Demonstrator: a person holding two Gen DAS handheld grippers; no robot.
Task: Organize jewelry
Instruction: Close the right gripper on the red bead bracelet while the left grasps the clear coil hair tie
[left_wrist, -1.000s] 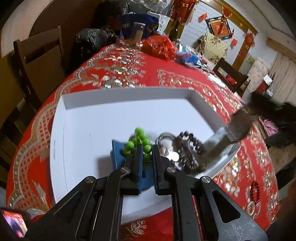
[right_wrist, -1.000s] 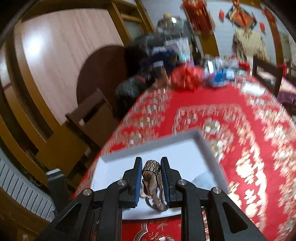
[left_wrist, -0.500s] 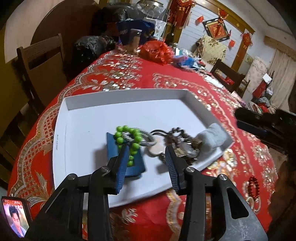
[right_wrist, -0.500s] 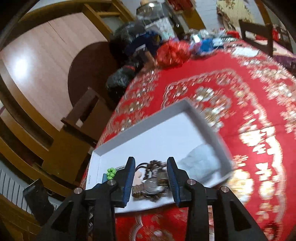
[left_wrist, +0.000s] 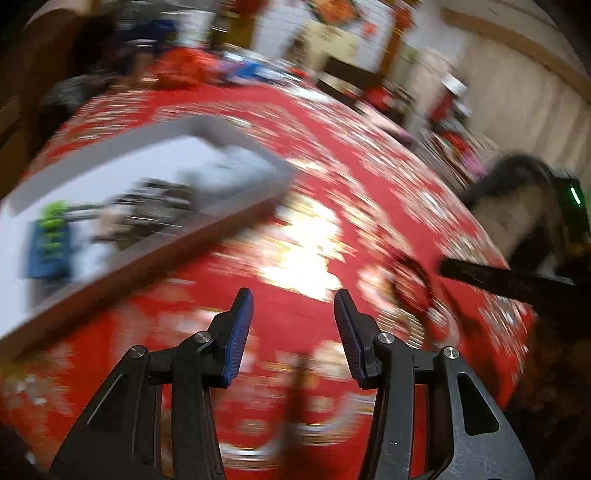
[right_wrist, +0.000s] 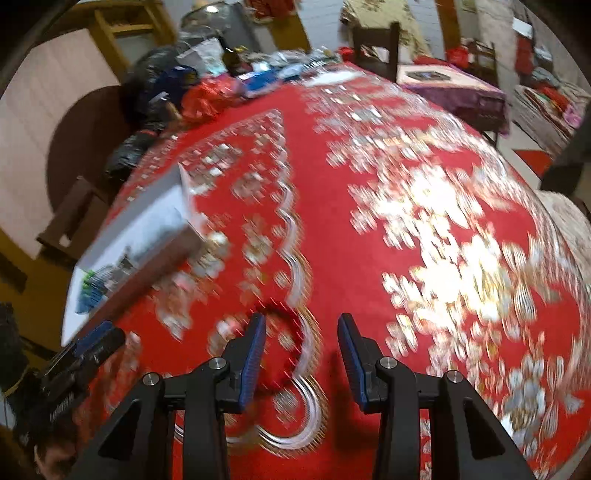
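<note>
from the left wrist, our left gripper (left_wrist: 293, 308) has swung off the white tray (left_wrist: 236, 212), jaws opening and empty; the green beads (left_wrist: 55, 218) lie in the tray. from the right wrist, our right gripper (right_wrist: 302, 341), also off the tray (right_wrist: 162, 218), opens empty over a red bracelet (right_wrist: 286, 347), likely next.

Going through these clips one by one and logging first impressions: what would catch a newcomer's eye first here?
The red tablecloth with its glittering pattern fills both views, badly motion-blurred. At the left sits a white tray holding a jumble of jewelry, with green beads on a blue card. A red bead bracelet lies on the cloth just ahead of the right gripper, whose jaws, like those of the left gripper, are opening and empty.
</note>
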